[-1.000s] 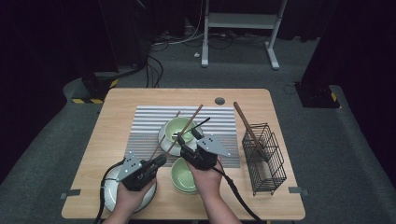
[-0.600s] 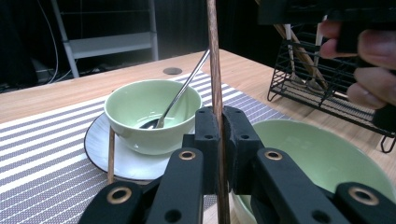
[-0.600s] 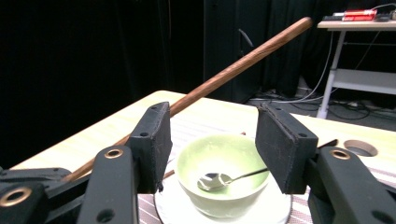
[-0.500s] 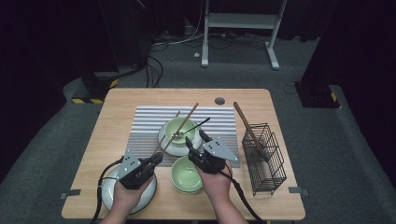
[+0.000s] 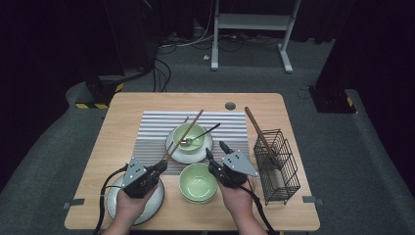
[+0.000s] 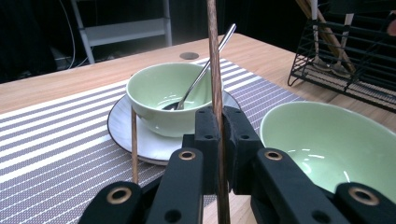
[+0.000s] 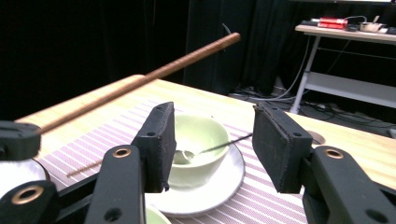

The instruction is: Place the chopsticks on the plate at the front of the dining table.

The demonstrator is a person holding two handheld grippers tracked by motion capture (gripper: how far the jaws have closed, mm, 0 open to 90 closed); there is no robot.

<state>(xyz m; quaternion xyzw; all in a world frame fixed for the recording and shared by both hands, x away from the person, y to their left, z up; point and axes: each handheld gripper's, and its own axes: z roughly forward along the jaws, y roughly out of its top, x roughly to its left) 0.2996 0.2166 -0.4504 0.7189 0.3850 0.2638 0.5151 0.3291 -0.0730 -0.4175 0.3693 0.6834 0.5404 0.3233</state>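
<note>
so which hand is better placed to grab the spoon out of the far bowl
Probably the right. Its tool is open with nothing between the jaws, which have just been closing, and it points toward the spoon in the bowl. The left tool is shut on a chopstick.

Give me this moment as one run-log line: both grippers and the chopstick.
left gripper: shut on chopstick | right gripper: open, fingers just closing, nothing between | spoon: in far bowl
</note>
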